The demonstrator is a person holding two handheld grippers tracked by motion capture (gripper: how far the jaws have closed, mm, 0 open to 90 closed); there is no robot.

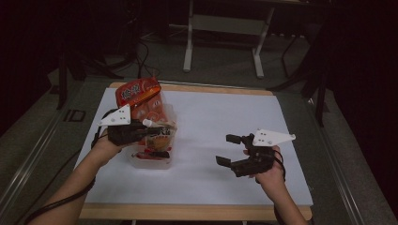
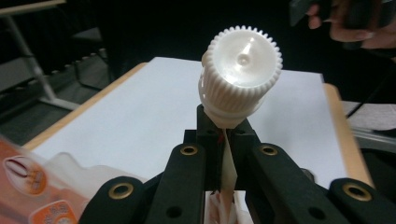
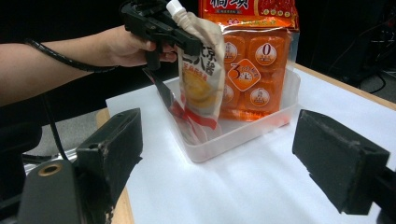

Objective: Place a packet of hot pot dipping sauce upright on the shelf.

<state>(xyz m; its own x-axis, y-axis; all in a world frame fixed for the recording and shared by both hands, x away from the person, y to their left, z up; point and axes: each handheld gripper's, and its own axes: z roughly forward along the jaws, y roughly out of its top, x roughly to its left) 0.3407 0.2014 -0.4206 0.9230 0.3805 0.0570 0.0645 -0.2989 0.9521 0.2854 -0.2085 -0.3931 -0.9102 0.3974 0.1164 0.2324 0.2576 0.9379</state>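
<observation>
The bench [image 1: 234, 197], covered by a white sheet [image 1: 220, 122], occupies the centre of the high view. A clear plastic tub [image 1: 152, 161] sits on the sheet at centre left of that frame; in the right gripper view it appears at centre. An orange snack bag [image 1: 141, 96] stands upright in the tub, its top reaching toward the upper left of the high view. In front of it, a spouted pouch [image 3: 201, 74] stands with its lower end in the tub at upper centre of the right gripper view. The left hand-held gripper [image 1: 141, 131] sits at centre left of the high view, jaws pressed together and pinching the pouch just below its white ribbed cap [image 2: 240, 70], which appears at upper centre of the left gripper view. The right hand-held gripper [image 1: 228, 150] is at lower right of centre in the high view, above bare sheet, jaws spread wide with nothing between them, well apart from the tub.
</observation>
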